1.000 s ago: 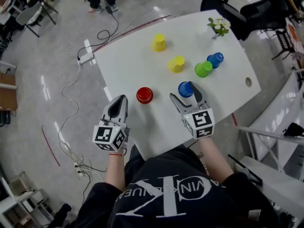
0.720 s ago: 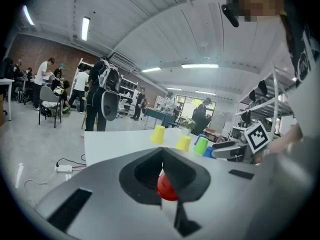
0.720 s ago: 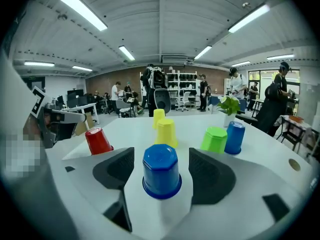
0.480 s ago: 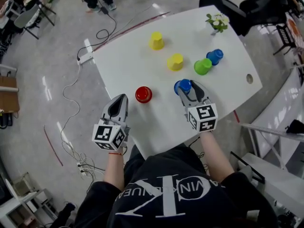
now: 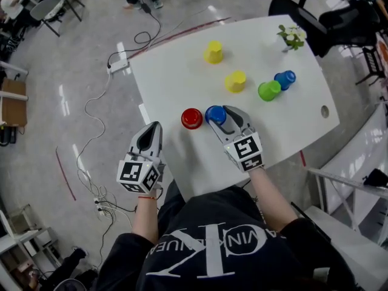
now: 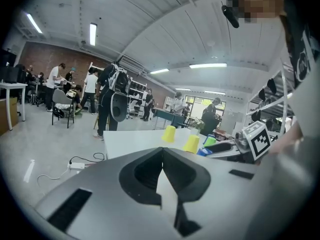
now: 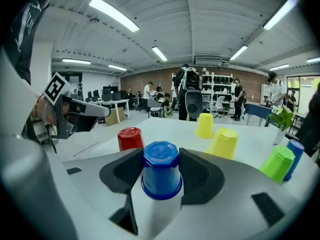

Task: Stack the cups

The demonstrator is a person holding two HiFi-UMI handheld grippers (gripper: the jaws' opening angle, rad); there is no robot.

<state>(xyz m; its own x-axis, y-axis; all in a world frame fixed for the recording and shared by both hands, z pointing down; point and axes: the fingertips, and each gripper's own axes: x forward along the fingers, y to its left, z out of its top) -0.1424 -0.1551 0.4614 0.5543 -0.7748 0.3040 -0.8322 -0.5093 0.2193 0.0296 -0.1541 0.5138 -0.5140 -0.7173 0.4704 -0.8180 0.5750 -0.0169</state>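
My right gripper (image 5: 218, 115) has just closed its jaws on an upside-down blue cup (image 5: 215, 114) and holds it by the sides; the cup (image 7: 161, 170) fills the gap between the pads. A red cup (image 5: 191, 118) stands upside down on the white table (image 5: 176, 77), just left of the held cup. Further back are two yellow cups (image 5: 213, 52) (image 5: 235, 81), a green cup (image 5: 268, 90) and a second blue cup (image 5: 285, 79). My left gripper (image 5: 151, 128) hovers off the table's near left edge, shut and empty, its tips meeting (image 6: 160, 151).
A small potted plant (image 5: 294, 36) stands at the table's far right corner, and a cable hole (image 5: 325, 110) sits near the right edge. Cables and a power strip (image 5: 119, 65) lie on the floor to the left. People and chairs are far behind.
The right gripper closed around the blue cup and carried it left, from the table's right-middle to just beside the red cup. The left gripper stayed about where it was.
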